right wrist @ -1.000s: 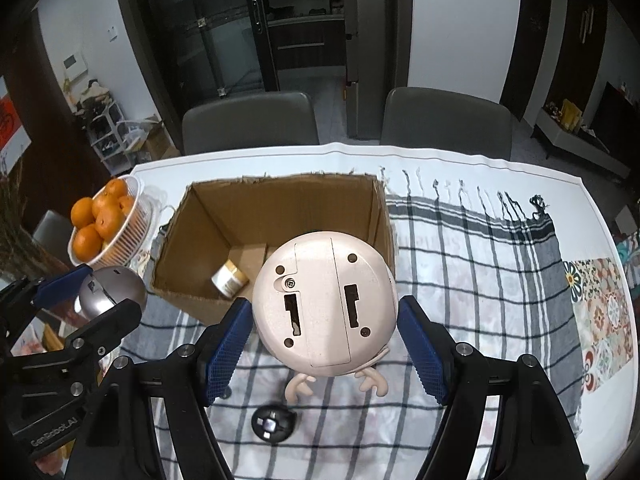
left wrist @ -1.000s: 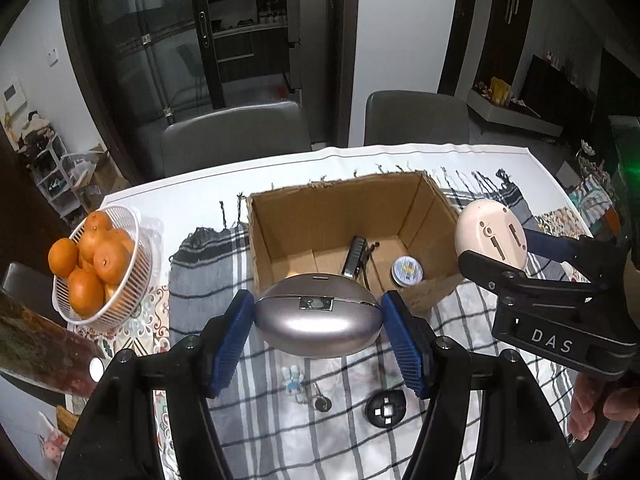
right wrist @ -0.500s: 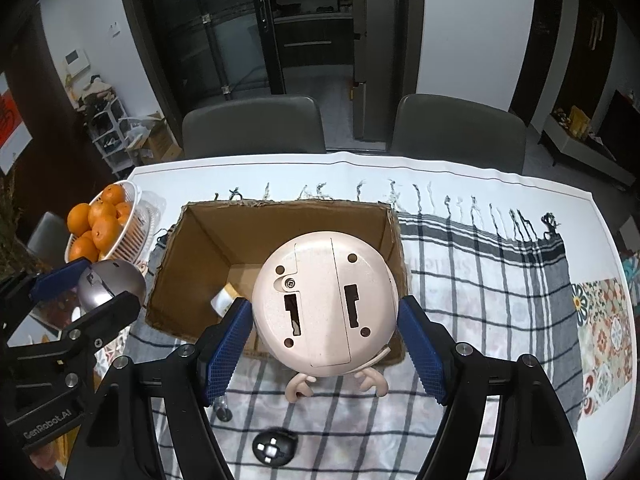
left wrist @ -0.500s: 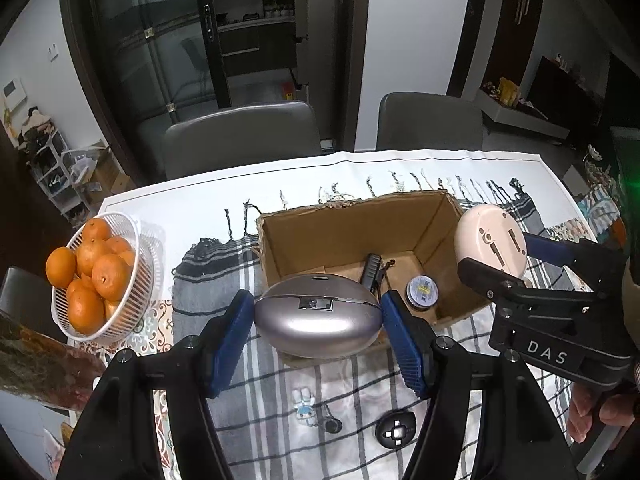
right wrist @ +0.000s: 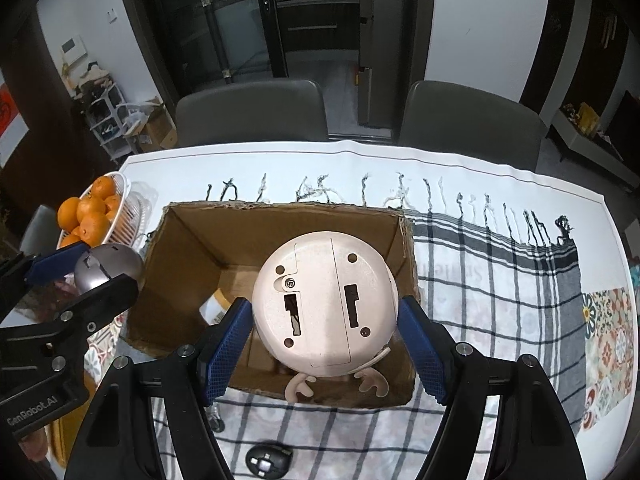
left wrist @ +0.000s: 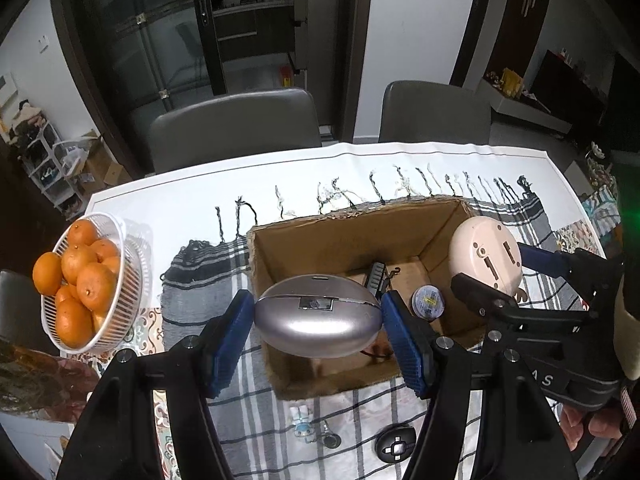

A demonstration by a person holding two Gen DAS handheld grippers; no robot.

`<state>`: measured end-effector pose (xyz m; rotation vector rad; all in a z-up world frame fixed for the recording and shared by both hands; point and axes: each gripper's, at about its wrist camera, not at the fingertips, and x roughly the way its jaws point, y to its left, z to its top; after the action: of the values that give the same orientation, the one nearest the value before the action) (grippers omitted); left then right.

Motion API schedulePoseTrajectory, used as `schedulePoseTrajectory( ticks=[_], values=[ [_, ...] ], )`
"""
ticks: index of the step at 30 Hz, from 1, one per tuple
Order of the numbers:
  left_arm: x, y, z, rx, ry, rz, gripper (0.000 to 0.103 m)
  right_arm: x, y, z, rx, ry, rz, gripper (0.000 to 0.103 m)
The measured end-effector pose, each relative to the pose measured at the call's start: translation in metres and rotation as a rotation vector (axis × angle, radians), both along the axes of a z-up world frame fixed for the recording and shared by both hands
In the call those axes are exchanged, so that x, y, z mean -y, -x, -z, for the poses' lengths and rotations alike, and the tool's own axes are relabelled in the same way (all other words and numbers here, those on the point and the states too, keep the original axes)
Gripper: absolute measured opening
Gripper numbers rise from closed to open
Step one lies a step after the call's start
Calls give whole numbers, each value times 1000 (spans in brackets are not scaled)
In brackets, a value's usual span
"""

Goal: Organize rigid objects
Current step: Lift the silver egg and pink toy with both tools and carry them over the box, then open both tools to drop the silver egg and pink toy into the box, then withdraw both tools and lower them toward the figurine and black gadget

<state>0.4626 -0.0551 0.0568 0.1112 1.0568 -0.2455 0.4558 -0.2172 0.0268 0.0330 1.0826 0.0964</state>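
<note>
My left gripper [left wrist: 318, 322] is shut on a silver oval case [left wrist: 318, 316] and holds it over the near left part of an open cardboard box [left wrist: 340, 236]. My right gripper [right wrist: 326, 330] is shut on a round cream alarm clock [right wrist: 324, 300], back side toward the camera, held above the box [right wrist: 280, 224]. The clock also shows in the left wrist view [left wrist: 484, 258]. Inside the box lie a small round tin [left wrist: 428, 302] and a black comb-like item [left wrist: 376, 276].
A white basket of oranges [left wrist: 80, 280] stands at the left. A black round remote [left wrist: 394, 446] and a small figurine keychain [left wrist: 304, 426] lie on the checked cloth [right wrist: 500, 280] before the box. Two grey chairs [right wrist: 252, 112] stand behind the table.
Both grippers have moved forward with their objects, from in front of the box to above it. The box now appears closer and lower in both views.
</note>
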Motion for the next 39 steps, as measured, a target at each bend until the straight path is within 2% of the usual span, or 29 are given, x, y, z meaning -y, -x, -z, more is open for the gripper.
schedulePoseTrajectory(
  ticks=[7,17,21,28,39],
  values=[
    [8,-11,17,-57,-6,11,65,7,-9,14,-38,8,4,75],
    [7,-1,20,-32,-40,23,66,10,-9,16,-31,16,15,76],
    [2,11,16,-9,-64,31,66,7,4,9,-5,54,40,76],
    [-13,39,13,4,-54,43,66,-5,36,-6,55,78,61,76],
    [-34,78,19,10,-53,40,66,-27,76,-6,38,106,64,76]
  ],
)
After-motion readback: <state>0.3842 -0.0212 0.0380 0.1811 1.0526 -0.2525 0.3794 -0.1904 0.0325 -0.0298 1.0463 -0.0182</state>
